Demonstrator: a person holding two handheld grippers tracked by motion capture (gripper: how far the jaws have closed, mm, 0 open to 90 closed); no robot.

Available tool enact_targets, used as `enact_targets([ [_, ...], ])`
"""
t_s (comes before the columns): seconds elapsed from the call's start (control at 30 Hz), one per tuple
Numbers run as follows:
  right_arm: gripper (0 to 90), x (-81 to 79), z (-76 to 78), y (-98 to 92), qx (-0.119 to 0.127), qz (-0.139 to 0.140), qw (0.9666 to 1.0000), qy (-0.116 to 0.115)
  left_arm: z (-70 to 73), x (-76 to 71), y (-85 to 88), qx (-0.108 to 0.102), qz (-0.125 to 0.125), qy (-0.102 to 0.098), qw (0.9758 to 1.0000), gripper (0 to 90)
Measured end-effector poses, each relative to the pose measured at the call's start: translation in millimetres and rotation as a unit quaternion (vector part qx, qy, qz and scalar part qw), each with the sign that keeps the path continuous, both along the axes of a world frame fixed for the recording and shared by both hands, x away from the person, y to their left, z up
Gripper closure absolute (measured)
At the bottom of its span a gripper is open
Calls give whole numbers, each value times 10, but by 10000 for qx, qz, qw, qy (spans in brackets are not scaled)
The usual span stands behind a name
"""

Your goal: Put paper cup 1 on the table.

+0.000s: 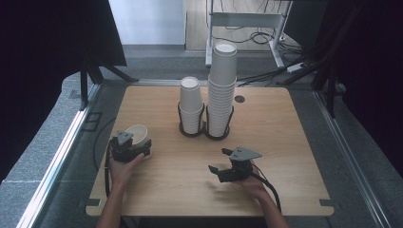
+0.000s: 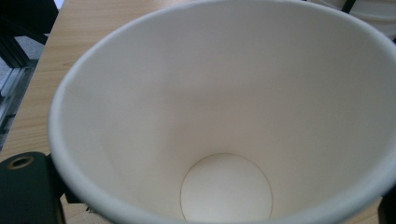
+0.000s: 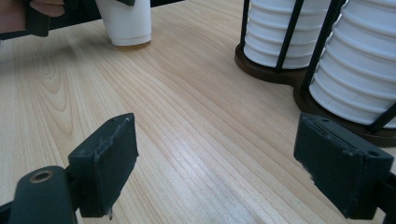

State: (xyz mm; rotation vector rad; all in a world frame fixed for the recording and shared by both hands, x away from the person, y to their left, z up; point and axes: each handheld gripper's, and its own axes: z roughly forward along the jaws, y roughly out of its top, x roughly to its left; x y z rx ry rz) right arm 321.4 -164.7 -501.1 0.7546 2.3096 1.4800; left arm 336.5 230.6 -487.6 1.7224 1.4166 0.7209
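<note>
The paper cup [image 1: 138, 135] stands upright on the table [image 1: 285, 142], to the left of the two-ring cup holder [image 1: 204, 130] and a little nearer to the person. The left gripper [image 1: 129, 145] is at this cup — its jaws sit on both sides of the wall, but a firm grasp cannot be told. The right gripper [image 1: 227, 166] rests right of the cup — jaws spread apart, nothing between them.

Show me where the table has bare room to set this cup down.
Bare wood lies between the left gripper with its cup and the right gripper, in front of the cup holder. The table's right side past the tall stack is bare too. It is crowded around the holder and the short stack.
</note>
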Motion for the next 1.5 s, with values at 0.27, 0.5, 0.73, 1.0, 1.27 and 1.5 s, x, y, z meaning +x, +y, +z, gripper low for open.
enact_targets([
  [0.27,136,0,7,-7,-8,-15,10000,-17,6,-9,-54,76,-71,-3,9999,0],
  [0.5,136,-2,14,-11,16,-14,10000,-26,94,-98,-123,210,72,-162,9996,0],
  [0.73,135,-3,20,-21,16,-13,10000,-26,207,-210,-118,229,196,-427,9986,0],
  [1.0,135,-4,17,-19,17,-2,10000,-20,313,-284,-99,232,254,-616,9975,0],
  [1.27,135,-5,42,-36,76,-38,10000,-45,485,-397,-110,8,-11,-994,9950,0],
  [1.5,136,1,80,-82,201,-171,9995,-156,567,-452,-260,-416,-635,-1138,9906,39],
])
